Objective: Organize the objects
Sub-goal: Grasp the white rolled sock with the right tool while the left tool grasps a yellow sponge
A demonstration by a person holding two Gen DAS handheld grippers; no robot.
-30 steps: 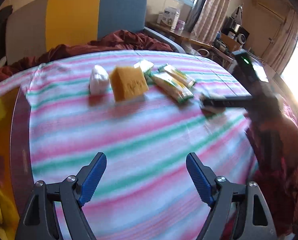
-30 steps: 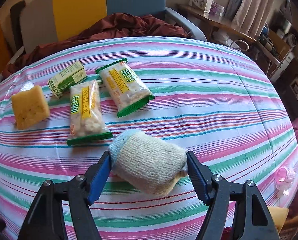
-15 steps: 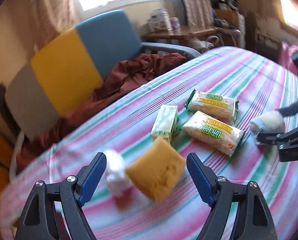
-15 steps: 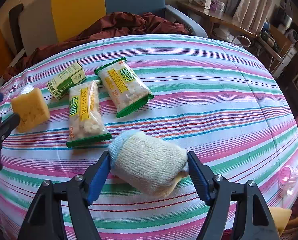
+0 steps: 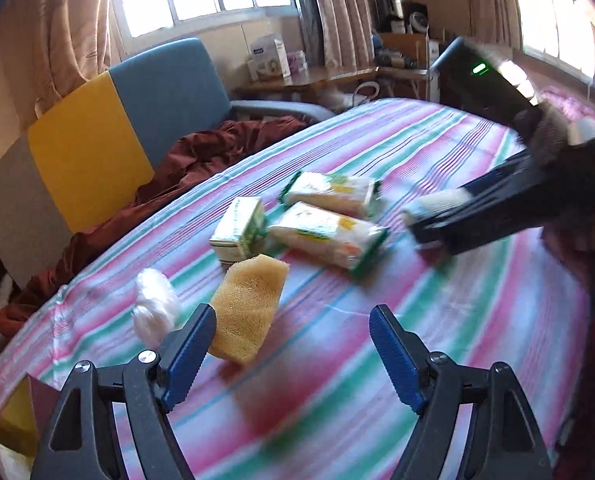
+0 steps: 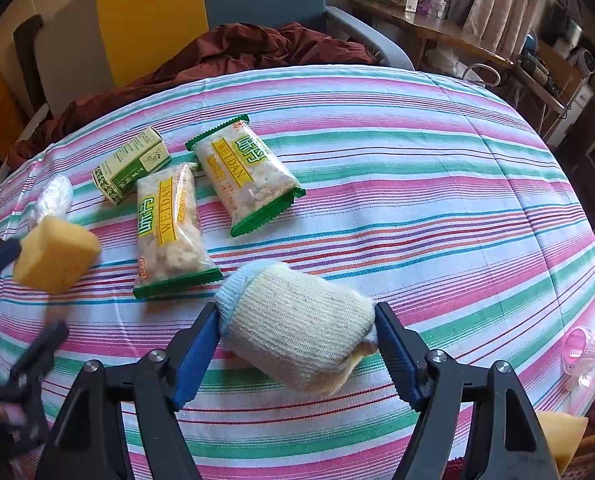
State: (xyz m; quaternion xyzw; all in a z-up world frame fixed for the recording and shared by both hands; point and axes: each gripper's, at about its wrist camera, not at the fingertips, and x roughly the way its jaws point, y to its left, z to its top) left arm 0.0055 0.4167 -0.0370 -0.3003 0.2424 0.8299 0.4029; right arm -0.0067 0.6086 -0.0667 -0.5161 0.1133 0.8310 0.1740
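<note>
1. The right gripper [image 6: 297, 336] has its blue pads against both ends of a rolled cream knitted sock with a pale blue cuff [image 6: 297, 328], which rests on the pink, green and white striped tablecloth [image 6: 417, 200].
2. From the sock, two clear snack packets with green ends and yellow labels [image 6: 169, 228] lie at eleven o'clock, side by side.
3. A small green and white carton [image 6: 131, 164] sits just beyond them.
4. The left gripper [image 5: 291, 344] stands open with nothing between its pads.
5. A yellow sponge block [image 5: 249, 308] lies just beside its left pad, at about ten o'clock.
6. A crumpled white plastic wad [image 5: 153, 312] lies near the sponge, at nine o'clock.
</note>
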